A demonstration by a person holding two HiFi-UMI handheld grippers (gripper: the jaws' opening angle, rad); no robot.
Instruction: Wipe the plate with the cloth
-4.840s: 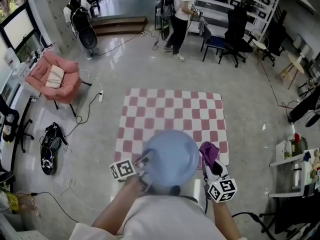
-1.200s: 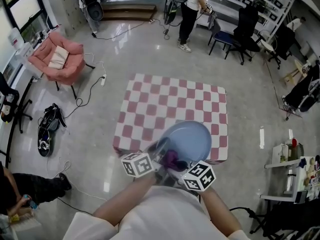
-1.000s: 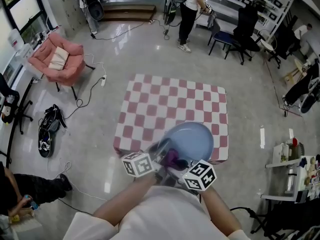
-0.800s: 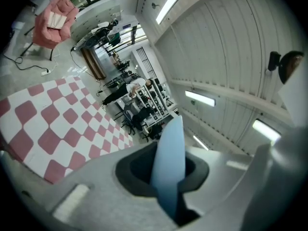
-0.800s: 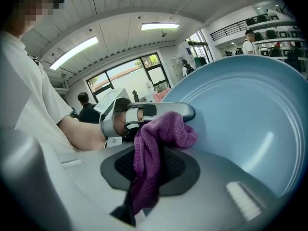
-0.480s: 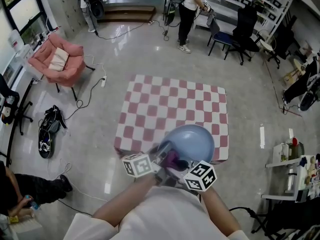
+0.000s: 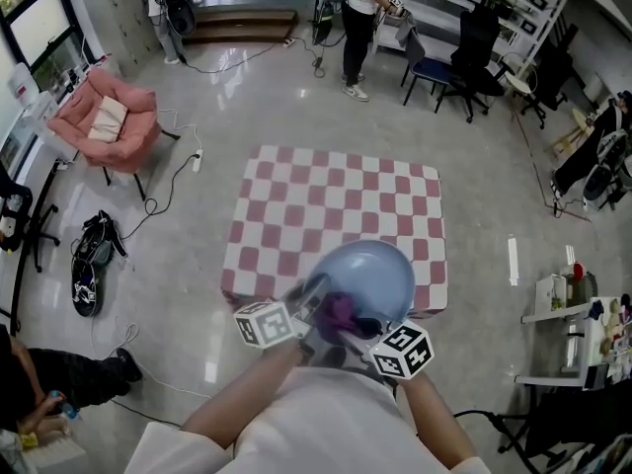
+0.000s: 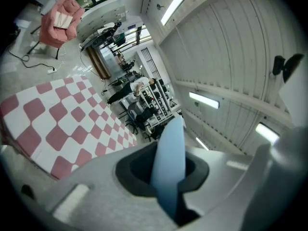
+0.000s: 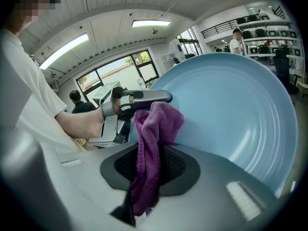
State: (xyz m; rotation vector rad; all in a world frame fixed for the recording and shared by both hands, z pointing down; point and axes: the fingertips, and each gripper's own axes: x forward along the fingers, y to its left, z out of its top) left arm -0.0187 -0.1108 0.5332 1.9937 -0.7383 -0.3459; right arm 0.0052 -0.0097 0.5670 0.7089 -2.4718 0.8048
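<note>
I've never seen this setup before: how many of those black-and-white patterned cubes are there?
2. One cube rides on the left gripper, clamped on the rim of the blue plate; the other cube rides on the right gripper, holding the purple cloth.

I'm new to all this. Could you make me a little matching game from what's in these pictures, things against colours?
1 plate
2 cloth
3 armchair
4 tablecloth

a purple, clamped in the right gripper
b plain pink
c light blue, gripped at its rim by the left gripper
d pink-and-white checks

Pairs: 1-c, 2-a, 3-b, 4-d
</note>
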